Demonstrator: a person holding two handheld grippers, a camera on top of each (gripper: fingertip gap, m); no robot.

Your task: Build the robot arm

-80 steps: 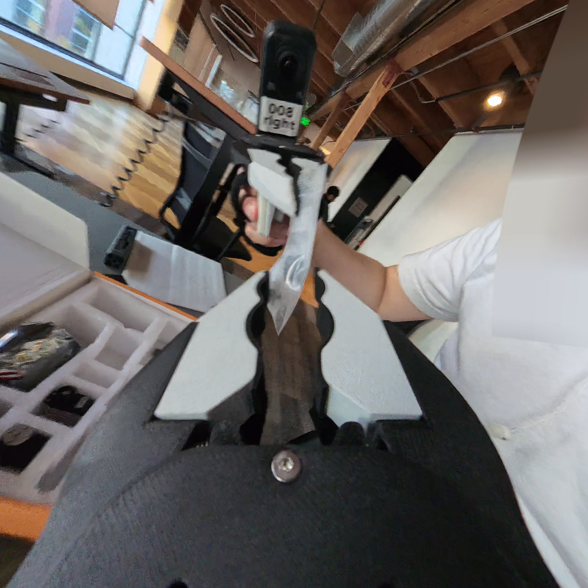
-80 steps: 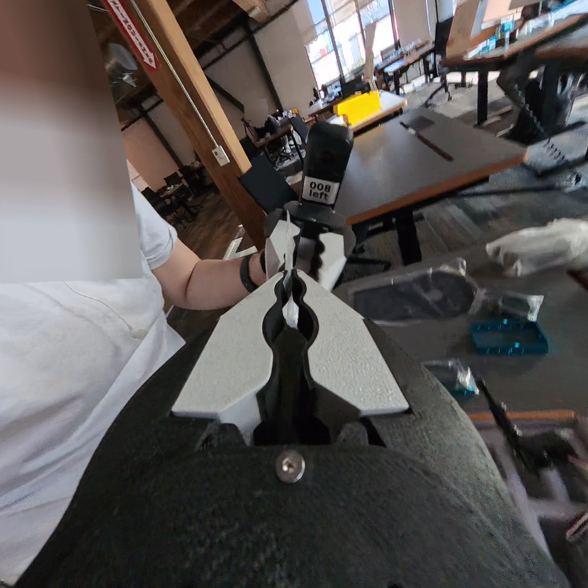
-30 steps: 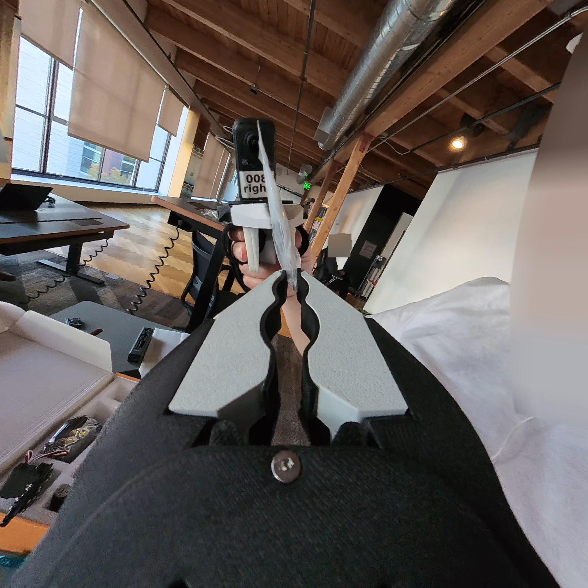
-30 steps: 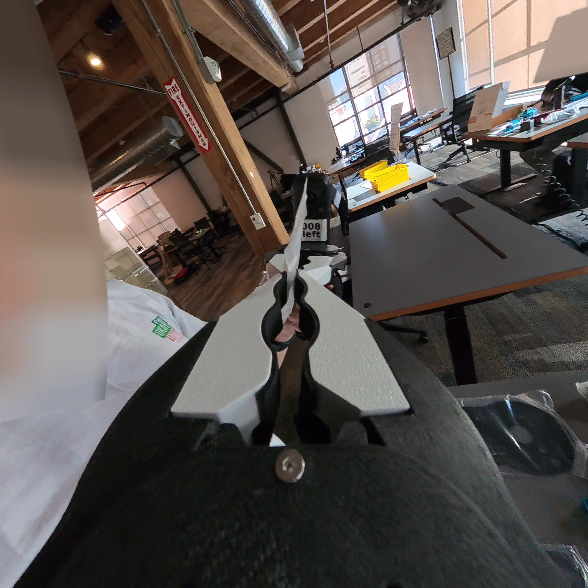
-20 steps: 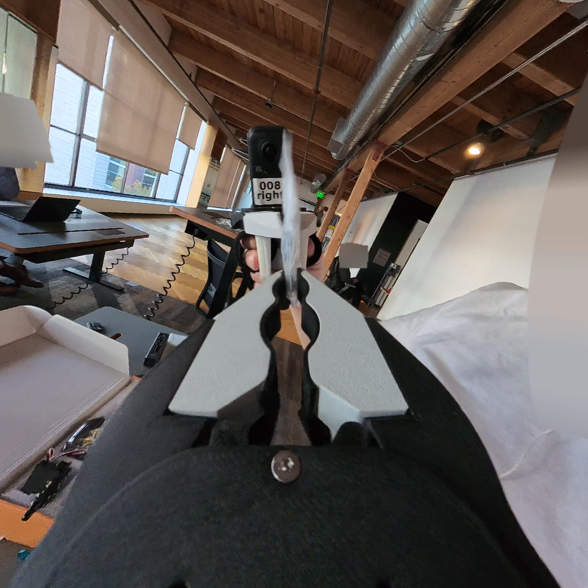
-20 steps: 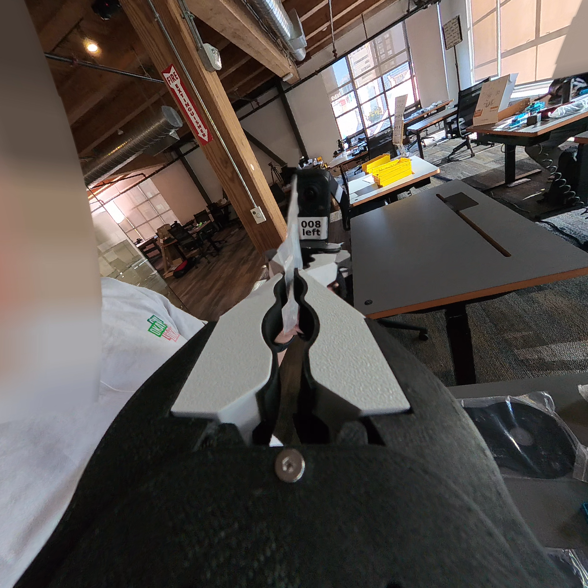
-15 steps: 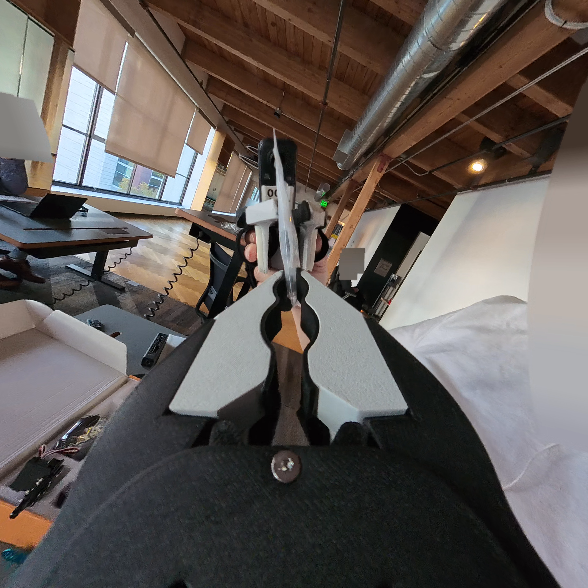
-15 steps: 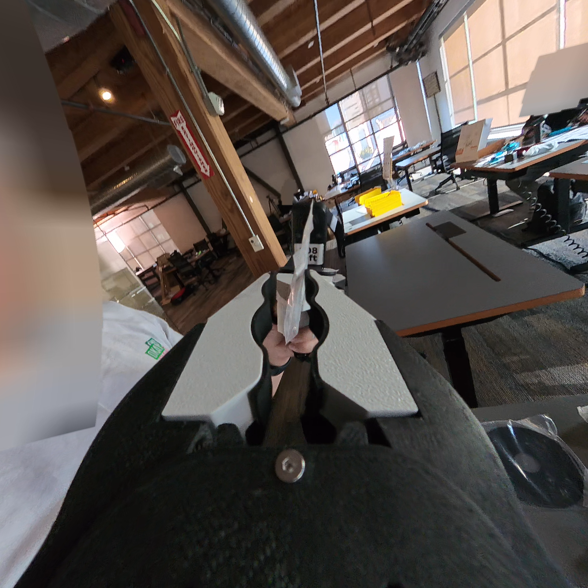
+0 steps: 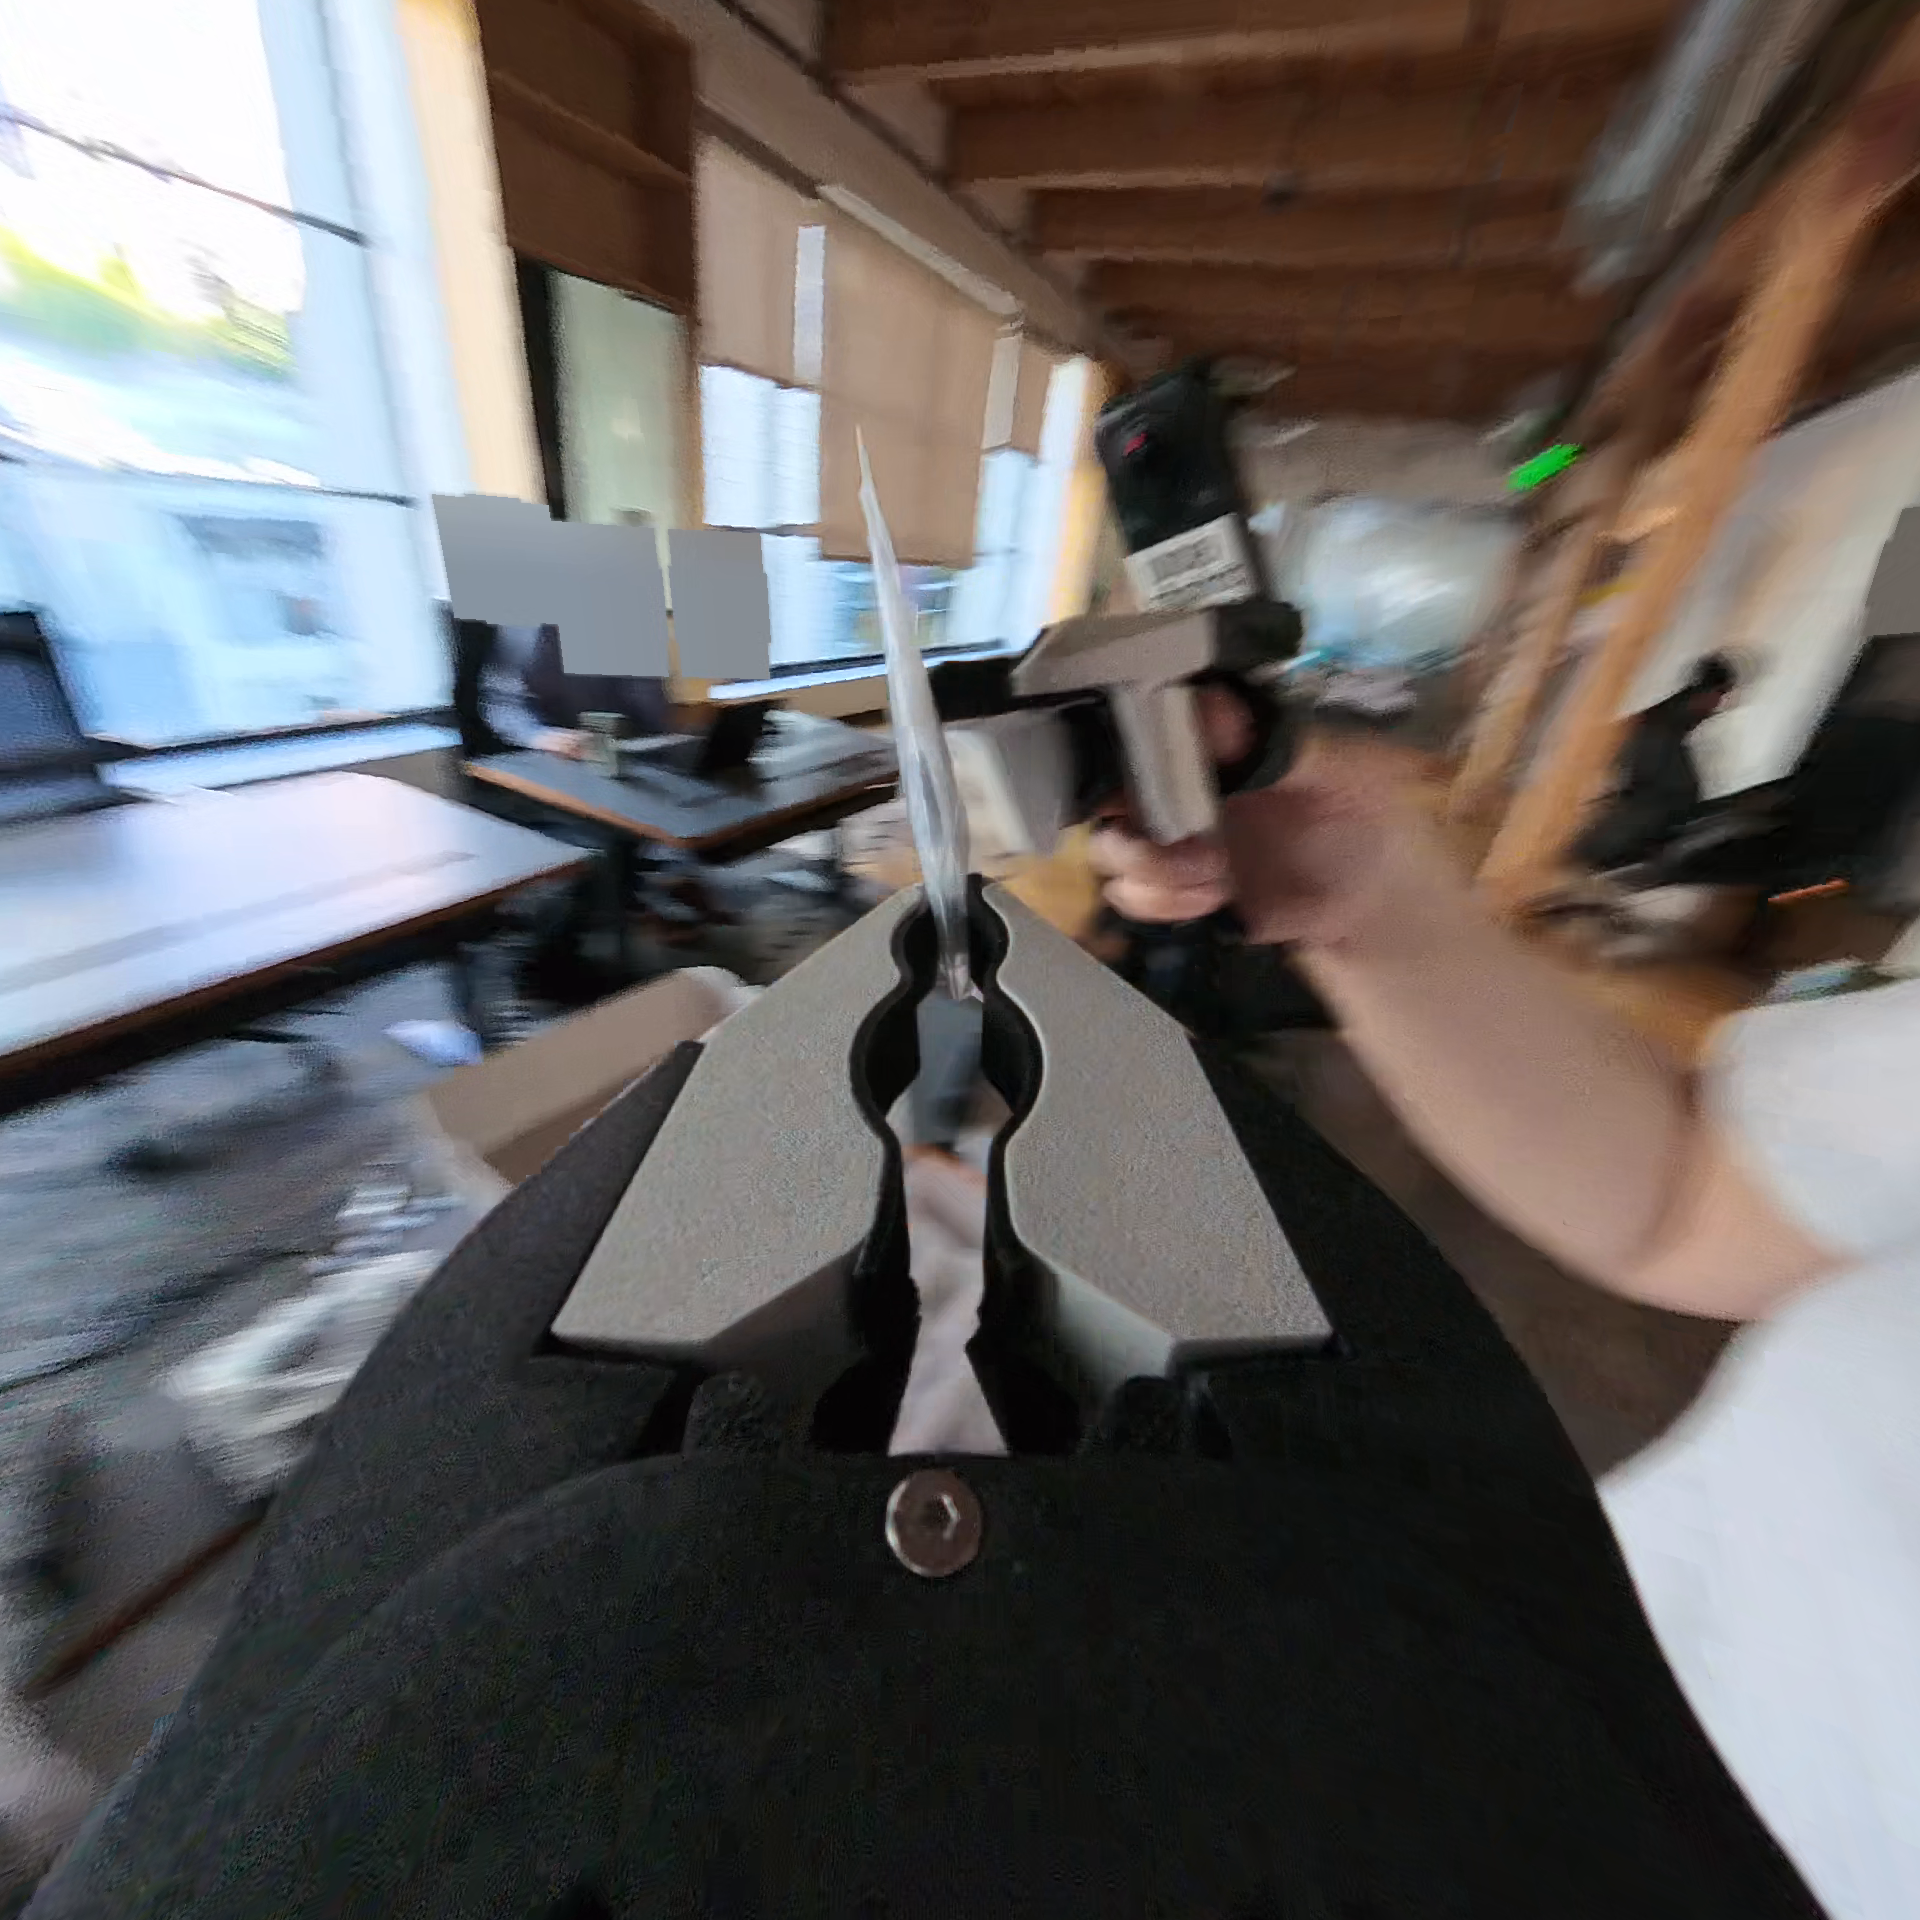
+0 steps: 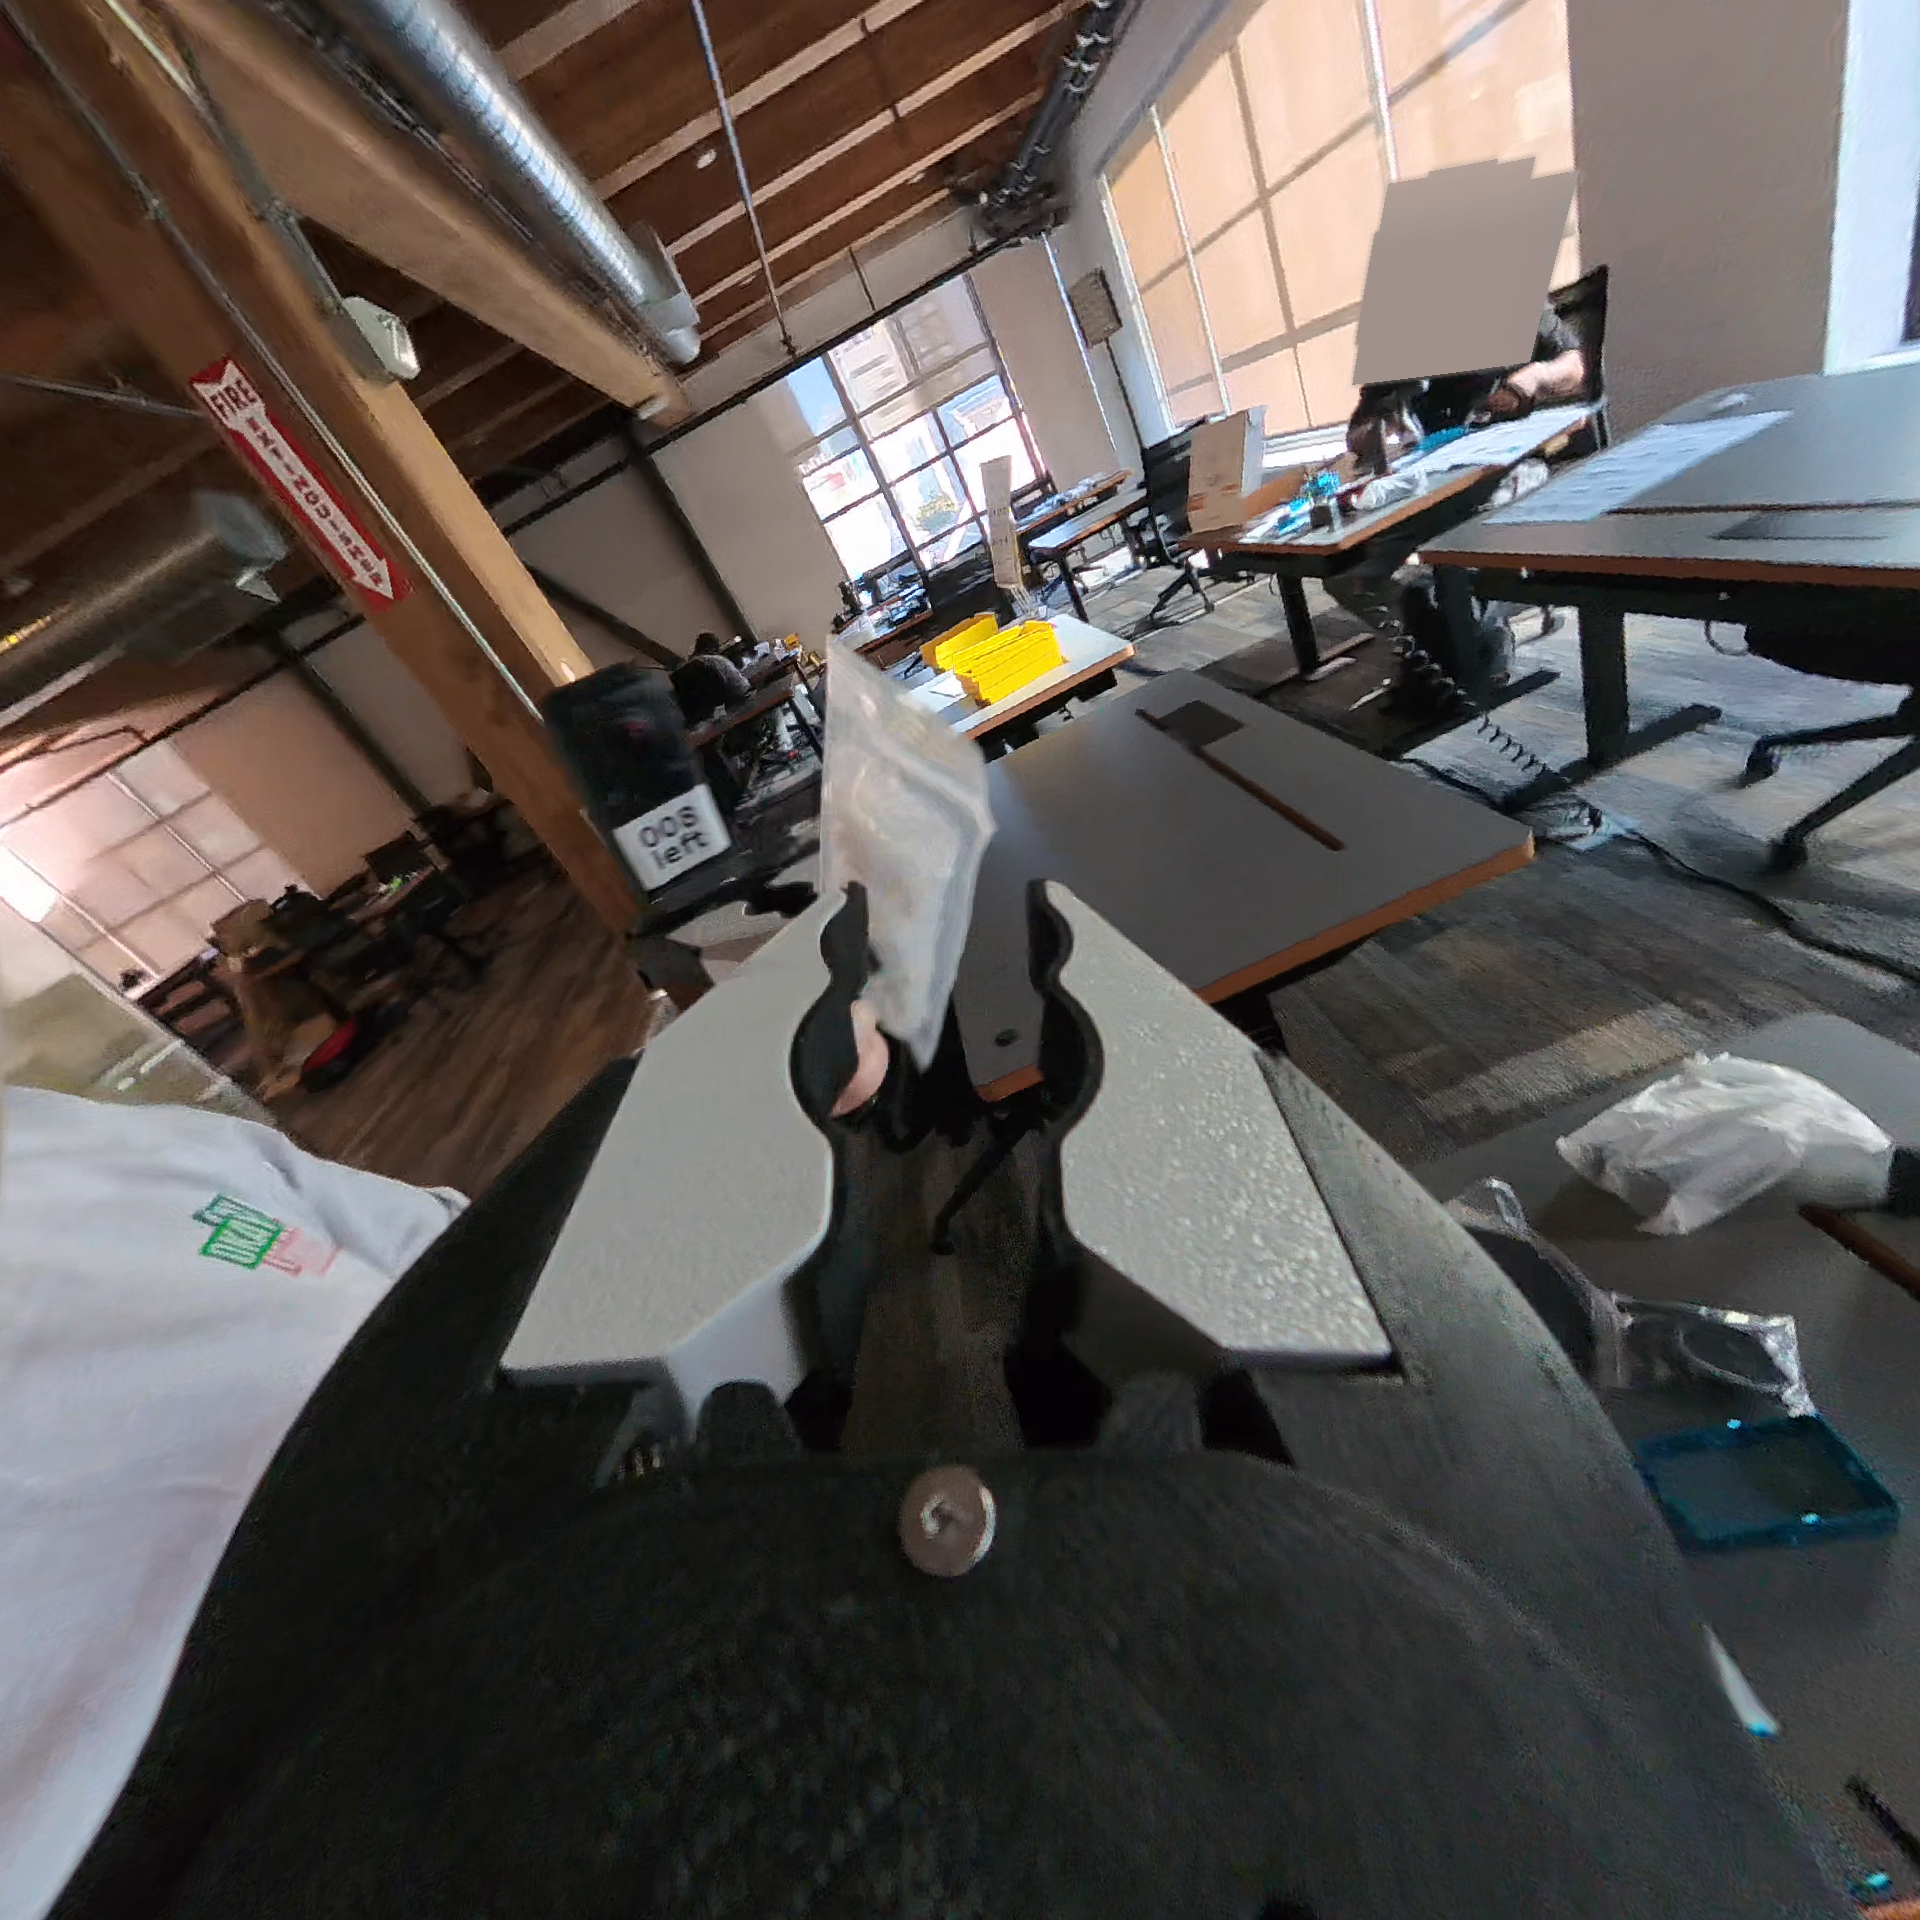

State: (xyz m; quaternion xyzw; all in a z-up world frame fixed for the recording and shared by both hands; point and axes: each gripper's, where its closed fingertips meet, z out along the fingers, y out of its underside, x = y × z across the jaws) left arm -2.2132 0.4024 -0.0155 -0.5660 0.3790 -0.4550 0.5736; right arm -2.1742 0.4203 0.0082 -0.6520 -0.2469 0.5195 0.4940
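Note:
My left gripper is shut on the lower edge of a small clear plastic bag, which stands up from the fingertips. My right gripper is open. The same bag shows just beyond its tips and looks free of both fingers. In the left wrist view the right gripper sits in a hand to the right of the bag, apart from it. In the right wrist view the left gripper's camera body shows behind the bag, and its fingers are hidden.
A grey desk and yellow bins lie ahead of the right gripper. A white bag and a blue tray lie on the near table. A wooden post stands left. A cardboard box sits below the left gripper. Across from one pair of fingers to the other is roughly 5 cm.
My right gripper has opened and let go of the bag, then drawn off to the side. My left gripper keeps the bag and has swung quickly, blurring its view.

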